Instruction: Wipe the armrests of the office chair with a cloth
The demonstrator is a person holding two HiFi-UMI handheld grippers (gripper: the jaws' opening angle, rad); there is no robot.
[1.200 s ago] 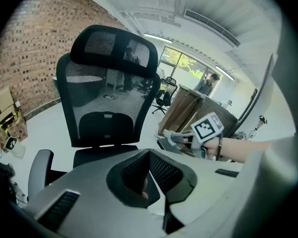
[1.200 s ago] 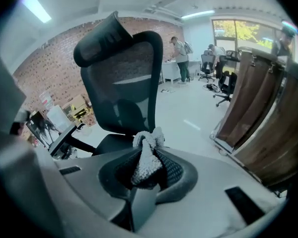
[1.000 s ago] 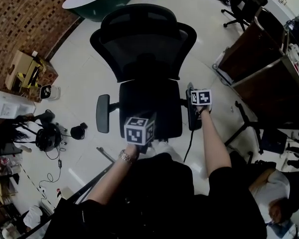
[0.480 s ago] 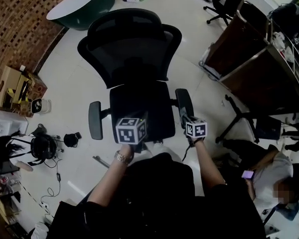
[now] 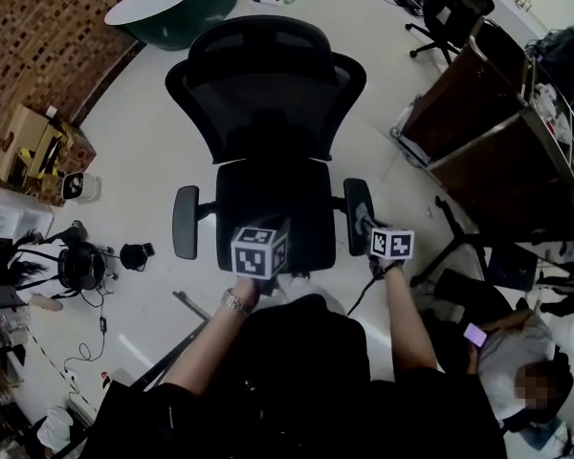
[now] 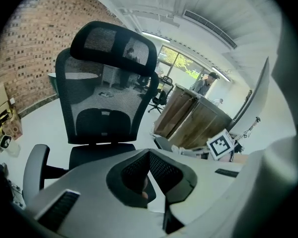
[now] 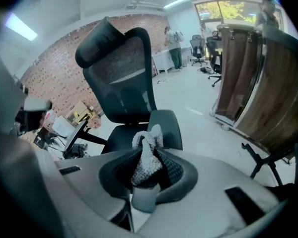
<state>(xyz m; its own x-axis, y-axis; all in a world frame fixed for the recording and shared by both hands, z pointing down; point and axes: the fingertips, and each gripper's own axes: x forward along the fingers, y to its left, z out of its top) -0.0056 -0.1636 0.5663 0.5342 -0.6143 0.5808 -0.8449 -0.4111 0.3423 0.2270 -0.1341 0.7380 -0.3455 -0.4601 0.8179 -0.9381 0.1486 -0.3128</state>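
Over right armrest [image 7: 172,128], right gripper [image 7: 149,158] clamped on cloth [image 7: 147,142], left gripper [image 6: 149,153] jaws together, empty, facing office chair [image 5: 268,113]

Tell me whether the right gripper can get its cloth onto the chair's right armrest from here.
Probably yes. The right gripper is shut on the cloth, and the right armrest lies directly ahead of its jaws, close, with nothing between them.

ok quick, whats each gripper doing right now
left gripper: shut, nothing between the jaws
right gripper: shut on the cloth
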